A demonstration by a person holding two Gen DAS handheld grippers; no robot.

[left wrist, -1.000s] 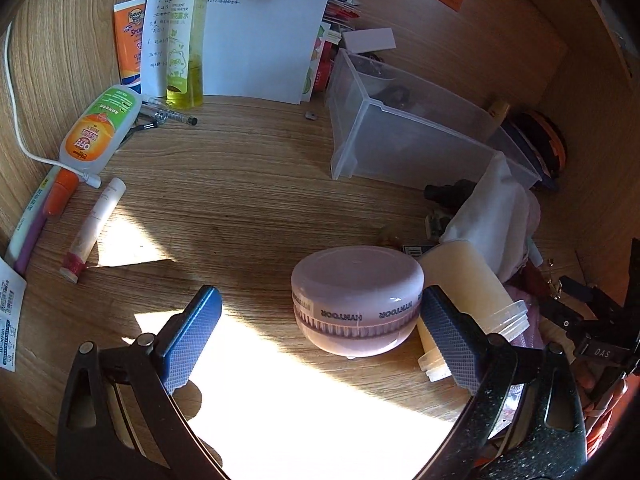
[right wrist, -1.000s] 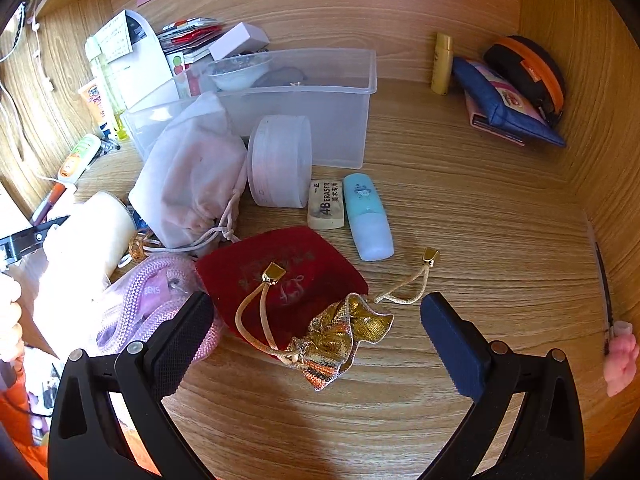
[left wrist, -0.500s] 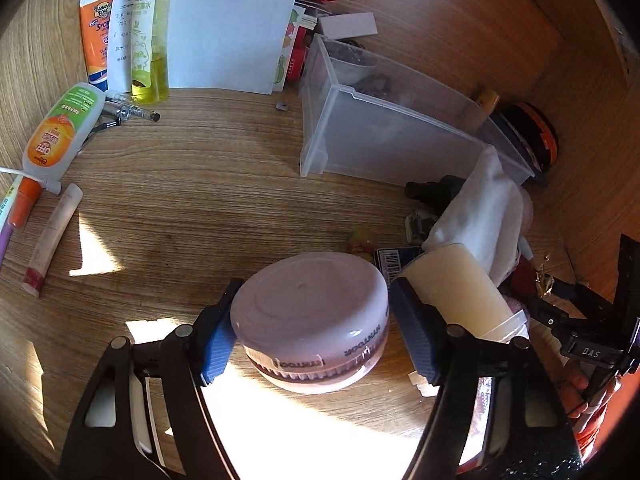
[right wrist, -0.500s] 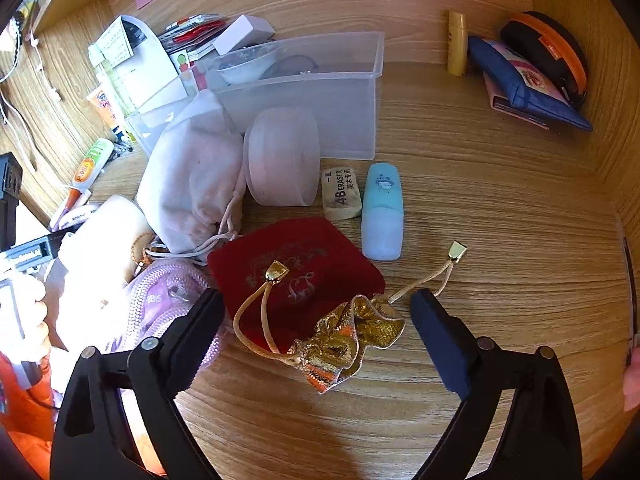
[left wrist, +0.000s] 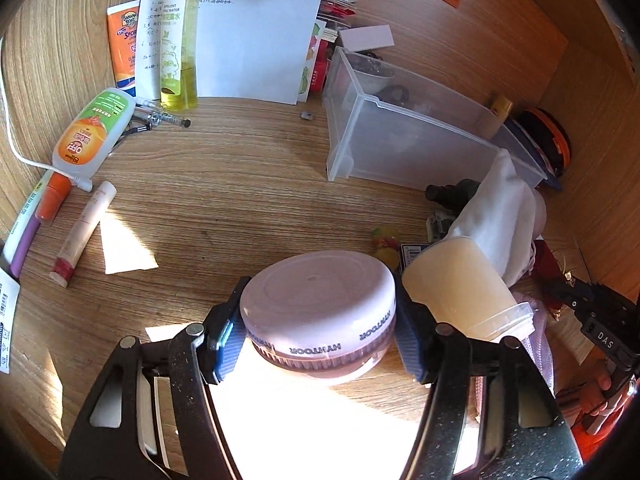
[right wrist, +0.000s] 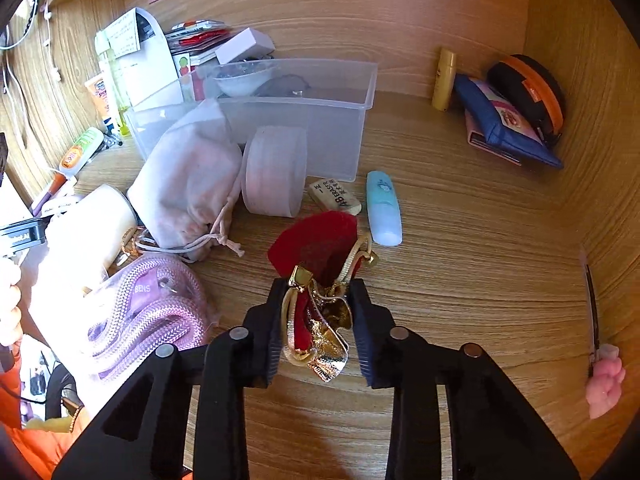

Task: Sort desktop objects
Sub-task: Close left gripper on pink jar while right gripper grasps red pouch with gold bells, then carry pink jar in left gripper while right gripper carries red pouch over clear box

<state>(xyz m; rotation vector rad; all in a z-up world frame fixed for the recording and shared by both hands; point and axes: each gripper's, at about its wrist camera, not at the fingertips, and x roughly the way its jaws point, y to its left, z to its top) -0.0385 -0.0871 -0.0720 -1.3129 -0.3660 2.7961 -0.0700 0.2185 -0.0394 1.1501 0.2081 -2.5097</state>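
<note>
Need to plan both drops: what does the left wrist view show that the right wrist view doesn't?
Left wrist only: left gripper shut on the pink round container, and the white tube. Right wrist only: right gripper shut on the red pouch, plus the eraser and blue tube. Both: clear bin and white drawstring bag.

Both cameras sit just behind their grippers, looking down and forward over the wooden desk (left wrist: 240,208) at close range. The left wrist view faces the desk's left rear; the right wrist view faces the right rear corner. Both share the clear plastic bin (left wrist: 404,148) (right wrist: 320,120) and white drawstring pouch (left wrist: 504,204) (right wrist: 188,184)
</note>
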